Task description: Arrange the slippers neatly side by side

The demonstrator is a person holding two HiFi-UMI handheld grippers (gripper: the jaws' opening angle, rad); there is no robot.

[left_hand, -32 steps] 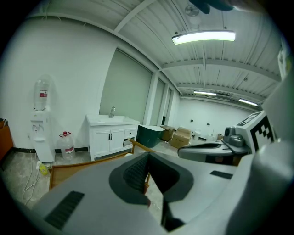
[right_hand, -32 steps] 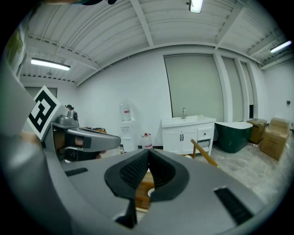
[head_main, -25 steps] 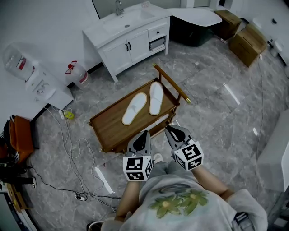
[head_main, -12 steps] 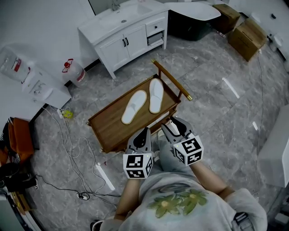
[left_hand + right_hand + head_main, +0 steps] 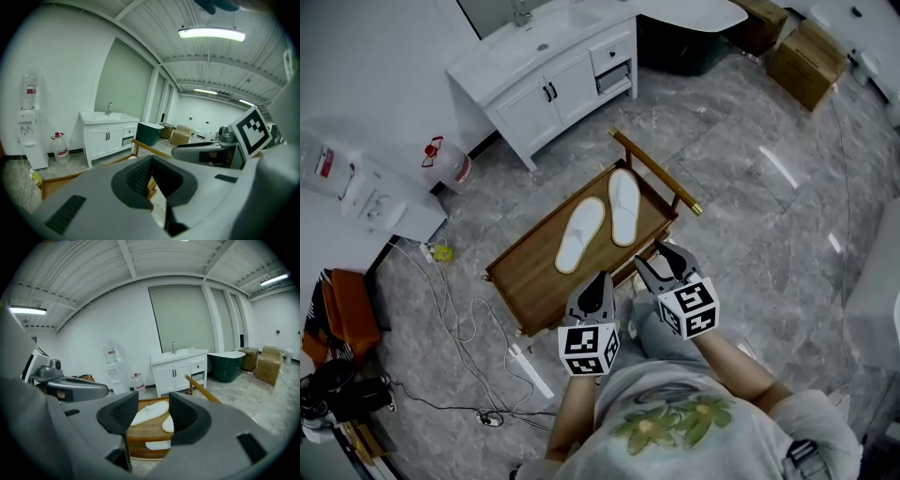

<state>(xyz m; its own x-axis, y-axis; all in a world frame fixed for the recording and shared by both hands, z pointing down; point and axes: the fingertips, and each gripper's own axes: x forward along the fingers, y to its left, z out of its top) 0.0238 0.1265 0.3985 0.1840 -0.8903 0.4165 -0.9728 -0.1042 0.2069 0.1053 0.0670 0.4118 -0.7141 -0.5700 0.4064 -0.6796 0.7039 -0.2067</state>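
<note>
**Inspector:** Slippers?
**Assistant:** The slippers (image 5: 580, 234) lie splayed on the trolley (image 5: 528, 272) top, toward its handle end. The grippers hide the near edge.
**Inspector:** Jaws?
**Assistant:** Left gripper (image 5: 598, 286) together, empty. Right gripper (image 5: 664, 265) opening, nothing between.

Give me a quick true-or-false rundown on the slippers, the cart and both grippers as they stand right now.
1. Both slippers lie on top of the wooden cart. True.
2. The right gripper holds a slipper. False: its jaws are opening with nothing between them.
3. The slippers lie parallel. False: they sit at an angle to each other.
4. The left gripper has its jaws together and is empty. True.
5. The water jug stands on the cart. False: it stands on the floor beside the white vanity.
</note>
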